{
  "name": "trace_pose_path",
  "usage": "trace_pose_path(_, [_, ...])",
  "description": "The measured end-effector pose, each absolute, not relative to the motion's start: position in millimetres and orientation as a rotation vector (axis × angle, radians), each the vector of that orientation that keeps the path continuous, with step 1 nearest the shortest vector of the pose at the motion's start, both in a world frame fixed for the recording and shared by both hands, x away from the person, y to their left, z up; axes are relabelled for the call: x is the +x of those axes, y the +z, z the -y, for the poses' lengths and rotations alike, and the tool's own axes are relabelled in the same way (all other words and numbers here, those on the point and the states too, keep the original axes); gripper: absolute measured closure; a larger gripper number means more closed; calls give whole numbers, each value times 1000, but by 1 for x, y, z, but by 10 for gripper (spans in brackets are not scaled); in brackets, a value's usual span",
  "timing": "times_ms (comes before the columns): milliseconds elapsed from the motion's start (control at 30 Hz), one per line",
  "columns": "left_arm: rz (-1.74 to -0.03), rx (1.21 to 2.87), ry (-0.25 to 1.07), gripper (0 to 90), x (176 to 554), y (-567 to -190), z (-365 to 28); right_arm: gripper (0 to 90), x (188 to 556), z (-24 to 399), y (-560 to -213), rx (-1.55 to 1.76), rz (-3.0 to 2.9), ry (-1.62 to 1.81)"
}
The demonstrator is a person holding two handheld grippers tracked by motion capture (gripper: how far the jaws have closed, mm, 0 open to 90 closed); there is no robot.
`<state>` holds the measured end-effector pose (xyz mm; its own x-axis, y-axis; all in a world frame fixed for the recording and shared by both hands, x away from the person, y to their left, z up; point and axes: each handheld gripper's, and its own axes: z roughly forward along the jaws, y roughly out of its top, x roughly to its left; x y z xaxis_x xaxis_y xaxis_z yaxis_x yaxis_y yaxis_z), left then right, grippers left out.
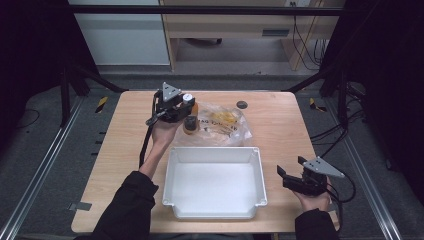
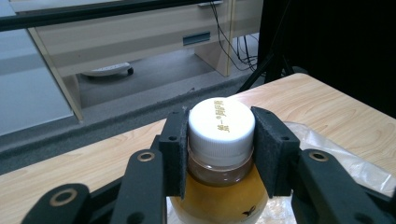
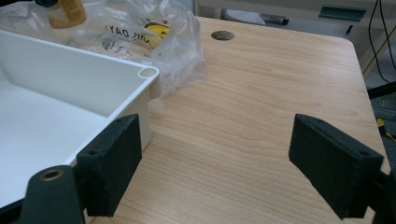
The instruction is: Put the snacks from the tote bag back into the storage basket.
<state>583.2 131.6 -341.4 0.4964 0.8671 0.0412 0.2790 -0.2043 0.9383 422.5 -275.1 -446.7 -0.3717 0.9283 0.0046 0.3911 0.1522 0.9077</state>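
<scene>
The left gripper is closed on the neck and white cap of a bottle of amber liquid, both pads pressed against the cap's sides. The bottle stands upright beyond the far rim of the white tub, toward its left corner, just beside a crumpled plastic bag that lies along that same far rim. Whether the bottle's base touches the table cannot be told. The right gripper rests off the tub's right wall, near its near corner, jaws wide apart and holding nothing. Judged step: the bottle is gripped and at the start of its carry toward the tub, which is empty. The next move likely calls for clearing the tub's far rim, keeping the bottle upright, and lowering it inside before the pads part.
</scene>
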Motion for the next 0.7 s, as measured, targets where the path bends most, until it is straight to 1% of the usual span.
trace_pose_path(700, [-926, 1721, 753, 589, 573, -313, -128, 173, 423, 275, -447, 1254, -1853, 1187])
